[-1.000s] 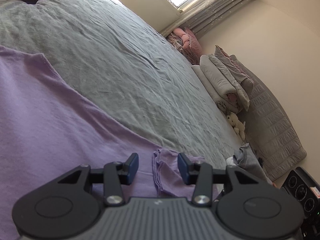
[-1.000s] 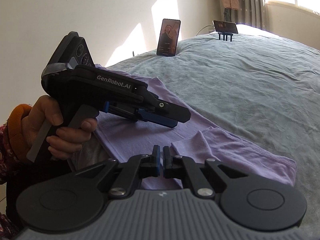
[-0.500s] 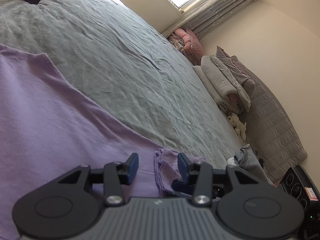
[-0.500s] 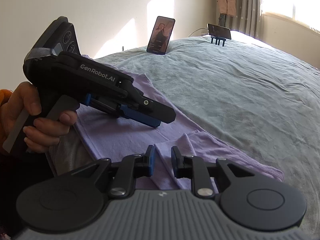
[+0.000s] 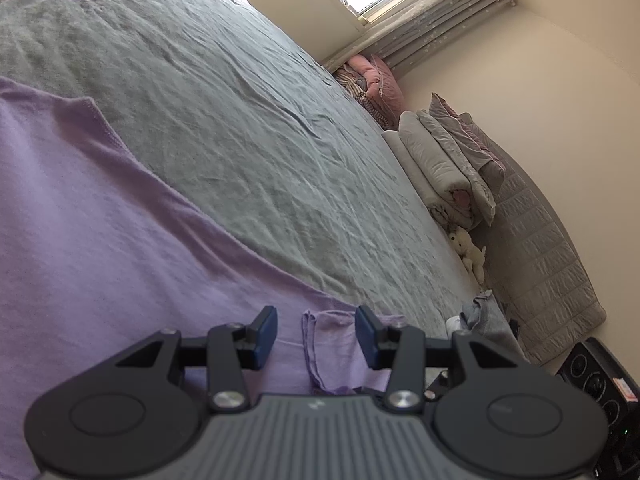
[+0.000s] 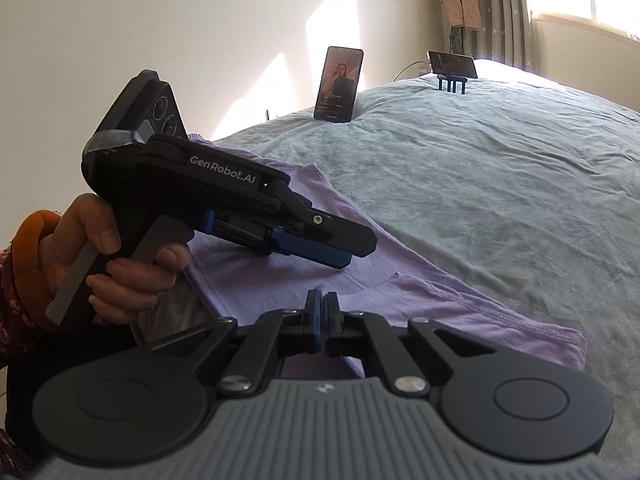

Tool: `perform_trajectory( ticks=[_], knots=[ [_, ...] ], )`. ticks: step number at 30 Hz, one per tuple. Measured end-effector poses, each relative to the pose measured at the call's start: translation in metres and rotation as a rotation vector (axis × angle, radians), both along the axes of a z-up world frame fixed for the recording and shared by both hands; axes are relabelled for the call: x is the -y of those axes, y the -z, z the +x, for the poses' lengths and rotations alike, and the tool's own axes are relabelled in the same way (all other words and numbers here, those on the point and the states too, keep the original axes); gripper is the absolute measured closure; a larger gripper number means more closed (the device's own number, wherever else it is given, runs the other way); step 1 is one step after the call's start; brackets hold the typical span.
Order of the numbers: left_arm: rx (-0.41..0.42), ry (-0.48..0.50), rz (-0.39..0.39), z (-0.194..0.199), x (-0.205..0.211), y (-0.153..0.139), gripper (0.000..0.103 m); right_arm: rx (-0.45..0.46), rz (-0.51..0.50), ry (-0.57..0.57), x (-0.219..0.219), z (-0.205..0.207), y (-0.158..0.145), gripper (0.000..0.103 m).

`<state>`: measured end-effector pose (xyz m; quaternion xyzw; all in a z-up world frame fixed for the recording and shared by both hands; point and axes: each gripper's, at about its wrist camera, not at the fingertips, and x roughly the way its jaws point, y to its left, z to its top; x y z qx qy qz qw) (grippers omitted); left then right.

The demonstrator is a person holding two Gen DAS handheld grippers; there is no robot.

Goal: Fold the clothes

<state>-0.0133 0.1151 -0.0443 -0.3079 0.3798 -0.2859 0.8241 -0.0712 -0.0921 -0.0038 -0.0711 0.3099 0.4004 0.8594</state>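
A purple garment [image 5: 100, 240] lies spread on the grey-green bed cover [image 5: 240, 120]. One folded corner of it [image 5: 324, 344] rises between the fingers of my left gripper [image 5: 316, 330], which stands open without pressing the cloth. In the right wrist view a hand [image 6: 100, 264] holds that left gripper [image 6: 356, 246] just above the garment [image 6: 460, 308]. My right gripper [image 6: 322, 306] is shut, its pads pressed together at the edge of the purple fold, with the thin cloth apparently pinched between them.
Two phones [image 6: 338, 80] [image 6: 452, 66] stand propped at the far end of the bed. Folded quilts [image 5: 444, 160], pink bedding [image 5: 372, 84] and a soft toy [image 5: 468, 248] lie along the wall, beside a grey padded mat [image 5: 548, 260].
The right gripper's jaws opened around the purple fold half a second ago and have closed again on it. The left gripper stayed still and open.
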Motion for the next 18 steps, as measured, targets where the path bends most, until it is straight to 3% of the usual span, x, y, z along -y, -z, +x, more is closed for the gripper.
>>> perform_trajectory(
  ticks=[5, 6, 11, 15, 18],
  knots=[
    [0.000, 0.004, 0.001, 0.000, -0.001, 0.000, 0.060, 0.007, -0.052, -0.011, -0.004, -0.005, 0.010, 0.098],
    [-0.001, 0.005, -0.001, 0.000, -0.001, 0.000, 0.060, 0.010, -0.050, -0.012, -0.004, -0.006, 0.008, 0.089],
    [-0.024, 0.017, -0.035, 0.005, -0.001, 0.000, 0.060, 0.018, -0.072, -0.027, -0.007, -0.005, 0.009, 0.084],
    [-0.063, 0.033, -0.071, 0.012, 0.000, 0.001, 0.060, 0.080, -0.115, -0.060, -0.012, -0.012, 0.012, 0.054],
    [-0.091, 0.040, -0.057, 0.016, 0.005, 0.003, 0.060, 0.136, -0.147, -0.034, -0.012, -0.014, 0.014, 0.059]
  ],
)
